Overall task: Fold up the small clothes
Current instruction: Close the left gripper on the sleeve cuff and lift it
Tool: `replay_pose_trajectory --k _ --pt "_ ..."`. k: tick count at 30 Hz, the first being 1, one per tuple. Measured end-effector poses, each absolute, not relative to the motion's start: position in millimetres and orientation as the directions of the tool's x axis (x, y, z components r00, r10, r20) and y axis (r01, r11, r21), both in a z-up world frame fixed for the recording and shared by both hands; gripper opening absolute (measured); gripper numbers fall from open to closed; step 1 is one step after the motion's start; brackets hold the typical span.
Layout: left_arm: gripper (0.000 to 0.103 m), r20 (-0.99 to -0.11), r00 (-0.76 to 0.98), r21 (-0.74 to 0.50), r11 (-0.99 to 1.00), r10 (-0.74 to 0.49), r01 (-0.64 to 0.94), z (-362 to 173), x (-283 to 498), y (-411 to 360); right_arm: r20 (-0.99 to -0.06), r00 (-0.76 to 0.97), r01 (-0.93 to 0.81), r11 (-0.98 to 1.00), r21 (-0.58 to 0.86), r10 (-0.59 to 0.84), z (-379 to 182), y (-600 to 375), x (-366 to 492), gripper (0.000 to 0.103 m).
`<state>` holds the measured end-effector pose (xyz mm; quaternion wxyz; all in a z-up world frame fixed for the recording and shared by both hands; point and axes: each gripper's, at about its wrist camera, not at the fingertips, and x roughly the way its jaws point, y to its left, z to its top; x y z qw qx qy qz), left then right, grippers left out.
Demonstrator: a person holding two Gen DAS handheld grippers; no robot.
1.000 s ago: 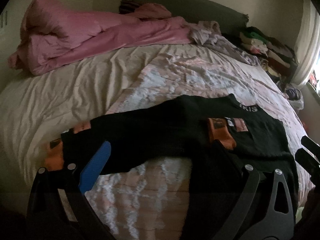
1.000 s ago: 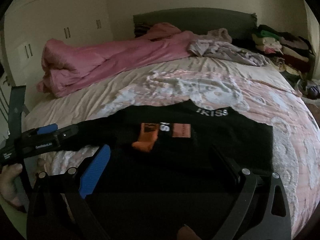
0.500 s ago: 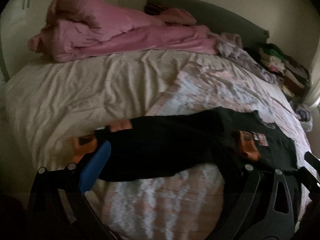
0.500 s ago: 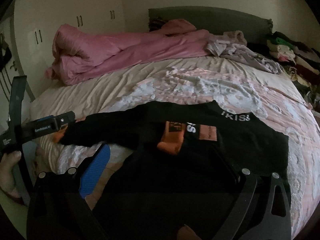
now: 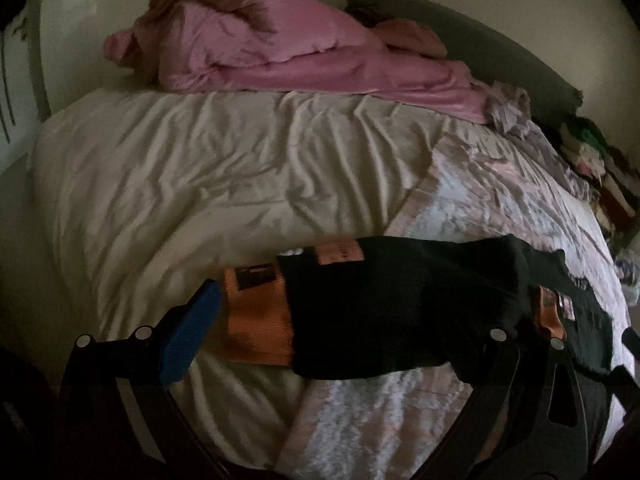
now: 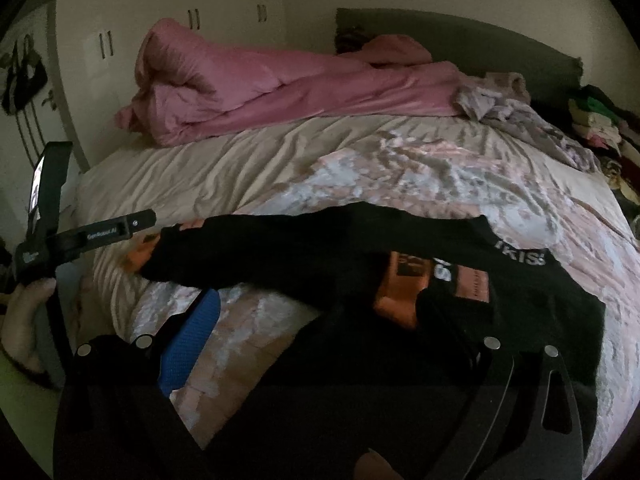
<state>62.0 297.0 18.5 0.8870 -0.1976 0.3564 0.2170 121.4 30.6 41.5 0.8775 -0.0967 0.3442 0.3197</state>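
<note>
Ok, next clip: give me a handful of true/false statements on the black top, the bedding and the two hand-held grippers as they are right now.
1. The black top lies on the bed with one sleeve stretched out sideways. True.
2. The sleeve cuff is bright green. False: it is orange.
3. The left hand-held gripper has its fingers spread wide around that sleeve. True: the blue pad sits by the cuff, the other finger far along the sleeve.
4. The pink duvet covers the top. False: it is bunched up at the head of the bed, away from the top.
5. The right hand-held gripper is clamped shut. False: its fingers stand wide apart over the top's body.
</note>
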Motion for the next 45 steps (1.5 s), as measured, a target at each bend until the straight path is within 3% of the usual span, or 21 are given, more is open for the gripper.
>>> replay_pose_trajectory --k 9,10,12,17,26,32,39,45 --pt "0.092 -0.731 0.639 -0.282 0.747 0.239 -0.602 0.6 46.7 336.1 -0.687 0.522 -0.671 0.74 0.035 0.506 30.0 60.8 125.5 0.098" --pt "0.09 -0.732 0.638 -0.288 0.74 0.239 -0.608 -1.7 46.2 338.4 -0.69 0.517 -0.675 0.737 0.036 0.506 28.2 63.0 125.9 0.098" --pt "0.073 -0.738 0.635 -0.305 0.728 0.227 -0.614 -7.8 47.0 341.6 -0.693 0.511 -0.678 0.734 0.038 0.508 25.8 65.9 125.1 0.098" --pt "0.058 -0.763 0.628 -0.337 0.736 0.151 -0.587 -25.5 58.2 338.1 -0.705 0.493 -0.679 0.732 0.054 0.51 16.4 66.5 125.3 0.098" --pt "0.064 -0.777 0.608 -0.304 0.746 0.166 -0.593 -39.2 67.8 328.1 -0.719 0.481 -0.656 0.75 0.084 0.501 2.4 57.8 129.8 0.098" --pt "0.05 -0.76 0.619 -0.273 0.766 0.199 -0.582 -37.1 73.0 322.8 -0.726 0.482 -0.624 0.774 0.109 0.491 -4.9 44.5 135.2 0.098" --pt "0.02 -0.745 0.648 -0.3 0.789 0.157 -0.536 -38.1 77.9 319.8 -0.727 0.488 -0.584 0.8 0.139 0.483 -8.0 27.4 138.1 0.098" --pt "0.017 -0.686 0.716 -0.342 0.809 0.133 -0.478 -15.4 69.5 305.8 -0.716 0.502 -0.555 0.815 0.164 0.486 -2.5 6.2 136.8 0.098"
